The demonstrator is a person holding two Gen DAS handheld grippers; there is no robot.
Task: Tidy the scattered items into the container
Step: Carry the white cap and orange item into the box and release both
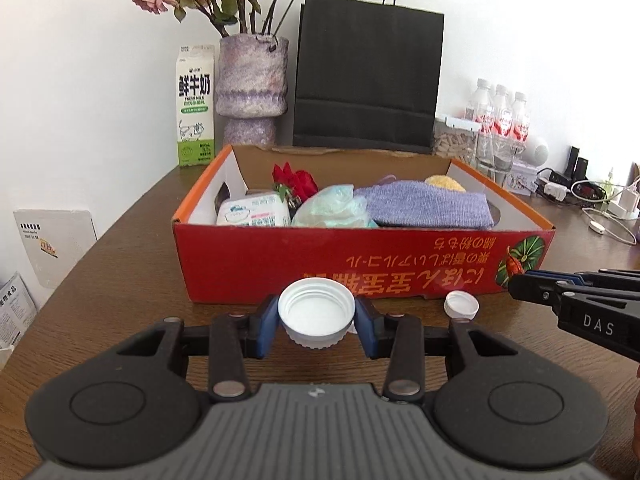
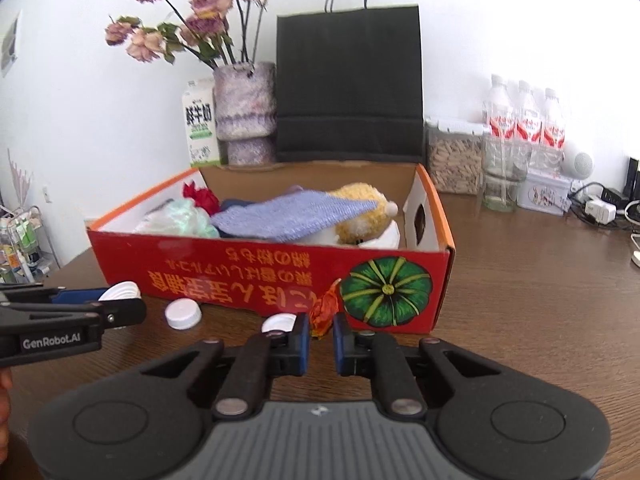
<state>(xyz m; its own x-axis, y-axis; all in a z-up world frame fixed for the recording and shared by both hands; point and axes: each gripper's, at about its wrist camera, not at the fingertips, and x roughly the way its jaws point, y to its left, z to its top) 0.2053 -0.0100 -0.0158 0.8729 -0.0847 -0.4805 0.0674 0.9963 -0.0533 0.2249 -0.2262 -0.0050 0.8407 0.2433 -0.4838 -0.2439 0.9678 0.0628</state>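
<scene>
My left gripper [image 1: 316,322] is shut on a large white lid [image 1: 316,312] and holds it above the table, in front of the red cardboard box [image 1: 360,268]. The right wrist view shows that lid [image 2: 120,292] at the left gripper's tip. A small white cap [image 1: 461,305] lies on the table by the box front; it also shows in the right wrist view [image 2: 183,313]. Another white cap [image 2: 278,323] lies just left of my right gripper [image 2: 320,338], whose fingers stand slightly apart with nothing between them. The box [image 2: 248,276] holds a purple cloth [image 2: 296,216], a plush toy [image 2: 360,216] and wipes [image 1: 254,212].
A black paper bag [image 1: 368,76], a vase of dried roses [image 1: 252,80], a milk carton [image 1: 195,108], water bottles [image 1: 500,116] and a jar [image 1: 454,140] stand behind the box. Cables and chargers [image 1: 592,200] lie at the right.
</scene>
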